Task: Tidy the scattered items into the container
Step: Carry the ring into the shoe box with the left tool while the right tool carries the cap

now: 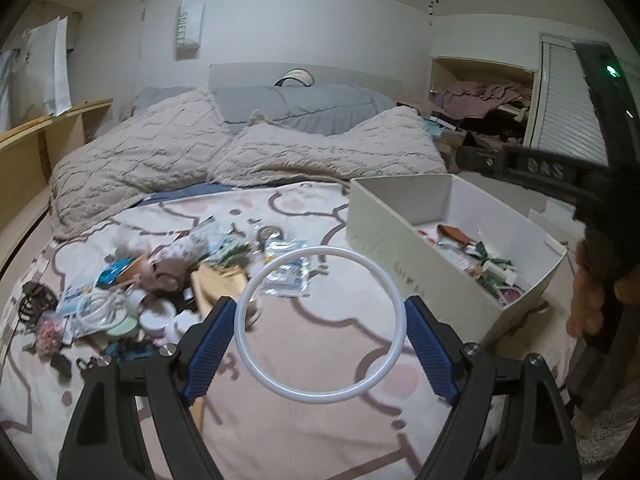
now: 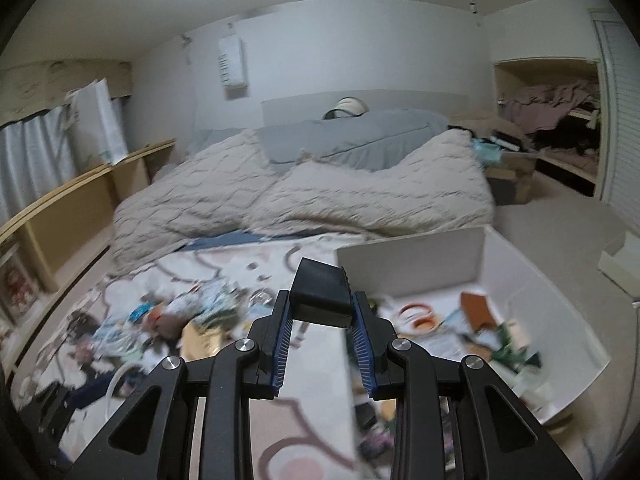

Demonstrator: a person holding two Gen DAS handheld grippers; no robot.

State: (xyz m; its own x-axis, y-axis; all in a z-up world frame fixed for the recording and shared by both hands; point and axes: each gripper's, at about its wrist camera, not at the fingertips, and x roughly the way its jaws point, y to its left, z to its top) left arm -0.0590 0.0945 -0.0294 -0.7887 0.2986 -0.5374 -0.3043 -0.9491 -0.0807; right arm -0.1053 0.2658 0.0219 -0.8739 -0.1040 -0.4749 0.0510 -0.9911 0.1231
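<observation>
Holding a white ring (image 1: 319, 323) in my left tool (image 1: 319, 332), pads pinching its sides, above the bed blanket (image 1: 320, 420); white box (image 1: 384, 236) right. Right view: my right tool (image 2: 320, 330) clamps a black block (image 2: 320, 296) at the box wall (image 2: 408, 260).

Both wrist views (right blurred) share box (image 1: 404, 256), seemingly.

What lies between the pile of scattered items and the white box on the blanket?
In the left wrist view, only bare patterned blanket separates the pile from the white box.
</observation>
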